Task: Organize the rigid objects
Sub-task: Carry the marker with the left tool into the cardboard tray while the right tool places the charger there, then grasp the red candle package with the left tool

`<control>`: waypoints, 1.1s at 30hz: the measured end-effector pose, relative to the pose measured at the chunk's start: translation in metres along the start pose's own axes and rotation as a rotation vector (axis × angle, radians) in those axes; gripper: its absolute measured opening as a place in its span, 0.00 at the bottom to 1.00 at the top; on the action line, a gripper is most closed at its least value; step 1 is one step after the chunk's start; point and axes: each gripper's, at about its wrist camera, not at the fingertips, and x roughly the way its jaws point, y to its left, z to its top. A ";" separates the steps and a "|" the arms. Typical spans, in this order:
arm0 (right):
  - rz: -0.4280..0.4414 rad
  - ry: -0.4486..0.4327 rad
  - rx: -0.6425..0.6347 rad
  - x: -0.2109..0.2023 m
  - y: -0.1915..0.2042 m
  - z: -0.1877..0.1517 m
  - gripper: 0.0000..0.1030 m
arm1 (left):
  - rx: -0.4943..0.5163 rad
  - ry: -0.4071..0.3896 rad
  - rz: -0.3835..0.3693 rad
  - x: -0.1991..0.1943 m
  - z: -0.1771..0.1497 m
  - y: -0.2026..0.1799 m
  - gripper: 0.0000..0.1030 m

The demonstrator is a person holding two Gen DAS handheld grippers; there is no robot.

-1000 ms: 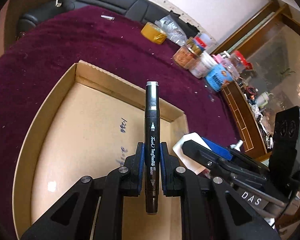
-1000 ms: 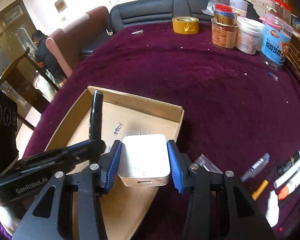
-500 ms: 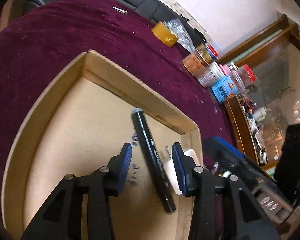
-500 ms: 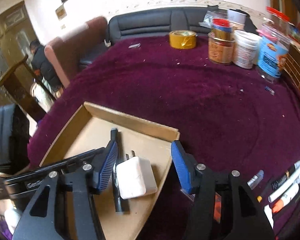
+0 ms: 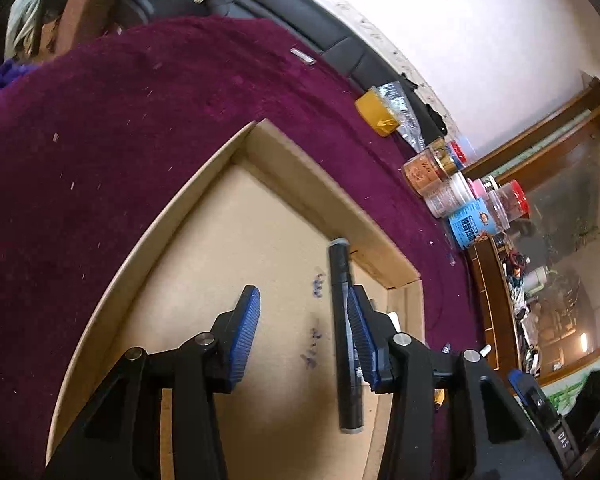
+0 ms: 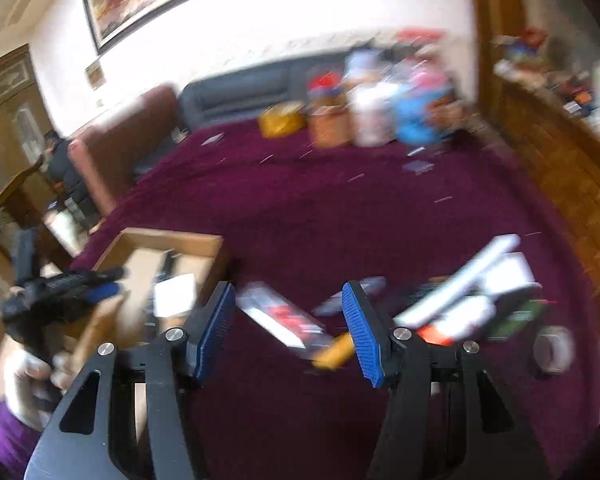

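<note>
Black cylindrical marker (image 5: 345,336) loose in cardboard tray (image 5: 324,192), both claws (image 5: 303,334) (image 6: 288,330) apparently spread.

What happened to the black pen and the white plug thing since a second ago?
Both were let go. The left gripper opened and the long black marker pen now lies flat in the shallow cardboard box. The right gripper dropped the white square charger there too, then swung right over the purple cloth. The box and jars stayed put.
</note>
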 end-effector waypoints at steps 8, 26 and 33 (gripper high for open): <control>-0.214 -0.138 -0.006 -0.021 -0.059 -0.038 1.00 | 0.302 -0.064 -0.071 -0.053 -0.043 -0.120 0.64; -0.089 -0.113 0.279 0.014 -0.139 -0.059 1.00 | 0.309 0.157 0.281 0.095 -0.101 -0.196 0.64; -0.074 -0.112 0.293 0.013 -0.143 -0.062 1.00 | 0.443 0.167 0.376 0.125 -0.113 -0.216 0.59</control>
